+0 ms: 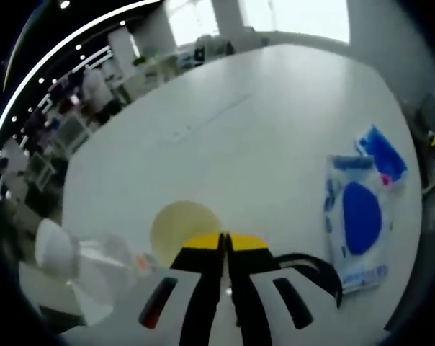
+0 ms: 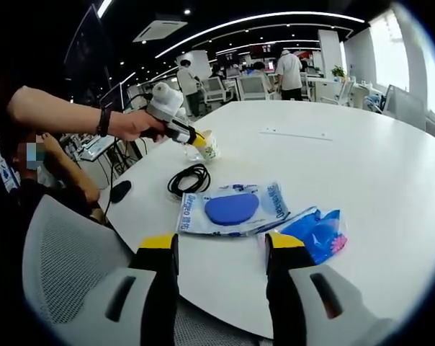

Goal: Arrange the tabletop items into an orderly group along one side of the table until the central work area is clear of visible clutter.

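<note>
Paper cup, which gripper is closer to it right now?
Left. The left gripper is shut on the paper cup; the right gripper hovers open, well short of it, before the blue packets.

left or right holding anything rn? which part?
Left gripper is shut on the rim of the pale yellow paper cup. Right gripper is open, holding nothing.

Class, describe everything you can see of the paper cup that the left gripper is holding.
The paper cup is pale yellowish, with a greenish print on its side. It looks like thin paper. In the left gripper view its round open rim faces the camera and shows a pale inside. The left gripper is shut on its rim, holding it tilted at the white table's edge. Whether its base rests on the table is unclear. A coiled black cable lies apart, nearby.
</note>
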`<state>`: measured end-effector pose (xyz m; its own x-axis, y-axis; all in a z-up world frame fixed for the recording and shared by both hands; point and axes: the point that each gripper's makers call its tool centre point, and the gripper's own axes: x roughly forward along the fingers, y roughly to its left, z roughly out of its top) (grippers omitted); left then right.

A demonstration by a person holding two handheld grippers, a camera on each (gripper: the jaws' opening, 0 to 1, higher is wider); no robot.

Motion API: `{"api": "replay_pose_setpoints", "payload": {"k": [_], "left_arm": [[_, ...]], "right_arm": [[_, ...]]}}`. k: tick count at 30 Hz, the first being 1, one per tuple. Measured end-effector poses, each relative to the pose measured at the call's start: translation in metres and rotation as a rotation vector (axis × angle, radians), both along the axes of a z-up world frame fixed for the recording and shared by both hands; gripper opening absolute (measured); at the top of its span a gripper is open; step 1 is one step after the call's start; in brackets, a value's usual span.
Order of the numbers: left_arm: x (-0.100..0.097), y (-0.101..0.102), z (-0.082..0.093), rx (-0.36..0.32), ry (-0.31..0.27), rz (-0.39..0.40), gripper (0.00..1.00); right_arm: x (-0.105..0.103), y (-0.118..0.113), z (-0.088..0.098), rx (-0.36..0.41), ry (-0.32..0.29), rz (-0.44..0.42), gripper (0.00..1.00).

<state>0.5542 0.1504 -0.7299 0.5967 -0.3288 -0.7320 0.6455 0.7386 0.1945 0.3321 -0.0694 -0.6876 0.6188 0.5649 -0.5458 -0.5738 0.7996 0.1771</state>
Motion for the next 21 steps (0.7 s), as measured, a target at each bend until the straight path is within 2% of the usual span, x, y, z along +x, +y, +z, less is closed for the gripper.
{"api": "replay_pose_setpoints", "payload": {"k": [7, 19, 21], "left_arm": [[0.0, -0.001, 0.001, 0.053, -0.018, -0.028, 0.0], [-0.005, -0.002, -0.009, 0.075, -0.008, -0.05, 0.0], [-0.005, -0.003, -0.009, 0.067, -0.006, -0.046, 0.03]], "right_arm": [[0.0, 0.0, 0.001, 0.005, -0.004, -0.002, 0.47], [0.001, 0.0, 0.002, 0.009, -0.006, -0.006, 0.47], [0.001, 0.0, 0.002, 0.009, -0.006, -0.007, 0.47]]}}
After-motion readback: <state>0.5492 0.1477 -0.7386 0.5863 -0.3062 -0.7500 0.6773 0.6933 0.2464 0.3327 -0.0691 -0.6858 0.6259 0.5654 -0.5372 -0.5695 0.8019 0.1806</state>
